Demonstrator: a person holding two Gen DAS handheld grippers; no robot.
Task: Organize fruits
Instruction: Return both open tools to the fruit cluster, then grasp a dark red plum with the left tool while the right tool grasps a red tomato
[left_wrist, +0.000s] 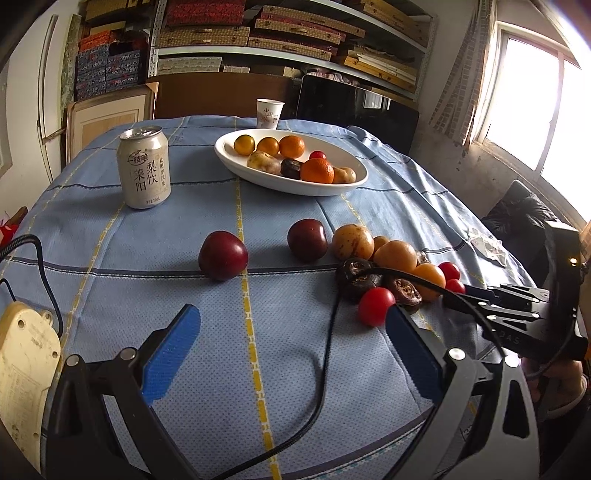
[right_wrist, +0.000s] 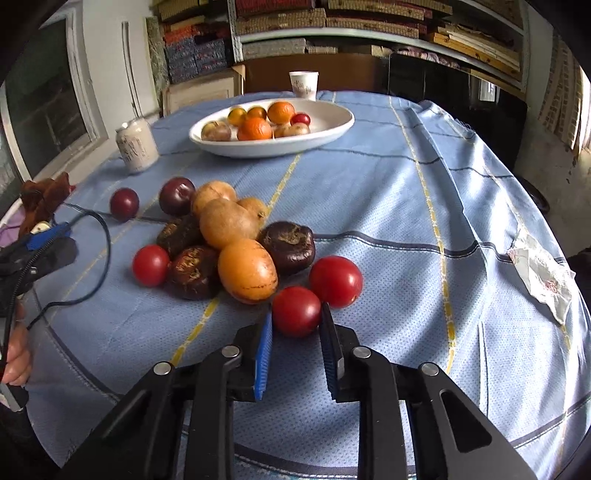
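Red tomato (right_wrist: 295, 311) between right hand-held gripper (right_wrist: 295, 334) pads, right-wrist view only.

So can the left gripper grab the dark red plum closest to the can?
Probably yes. The left gripper is open, and only bare blue tablecloth lies between it and that plum, which sits apart from the fruit pile. The black cable trails beside the path.

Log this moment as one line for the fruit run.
right gripper: shut on red tomato | left gripper: open, empty | white bowl: partly filled | loose fruit pile on blue tablecloth
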